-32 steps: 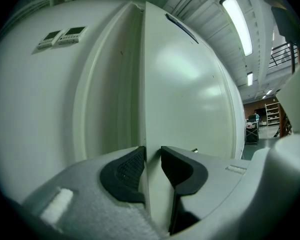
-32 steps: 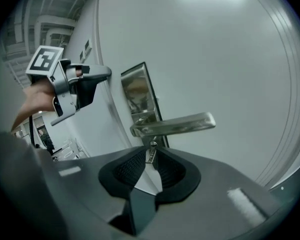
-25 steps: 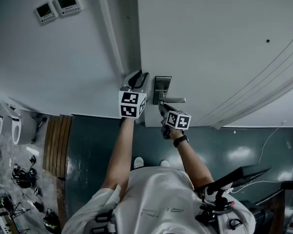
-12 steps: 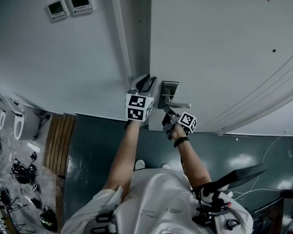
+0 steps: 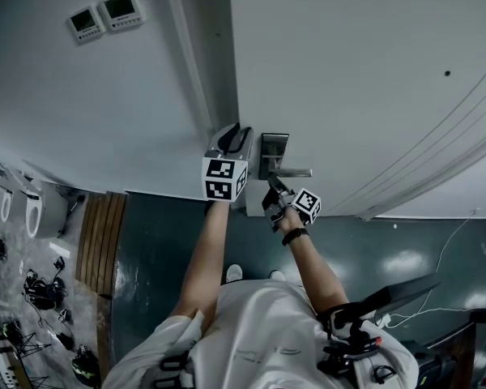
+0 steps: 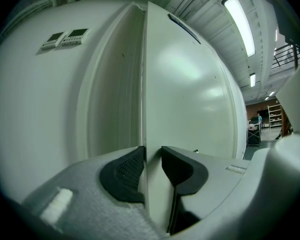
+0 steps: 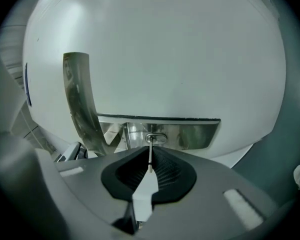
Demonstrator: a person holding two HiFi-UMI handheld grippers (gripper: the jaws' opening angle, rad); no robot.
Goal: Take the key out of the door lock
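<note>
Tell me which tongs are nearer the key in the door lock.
Right. The right tongs are closing with the key between their jaws; the left tongs clamp the door edge, off to the key's left.

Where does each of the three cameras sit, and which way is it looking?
Head view: on the person's head, looking steeply down at the door; shows both forearms, the left gripper and right gripper.
Left gripper view: on the left gripper, looking along its jaws, clamped on the door's edge.
Right gripper view: on the right gripper, facing the lock plate; its jaws are closing with the key between them.
Shared: head and left gripper views both show the two wall panels.
</note>
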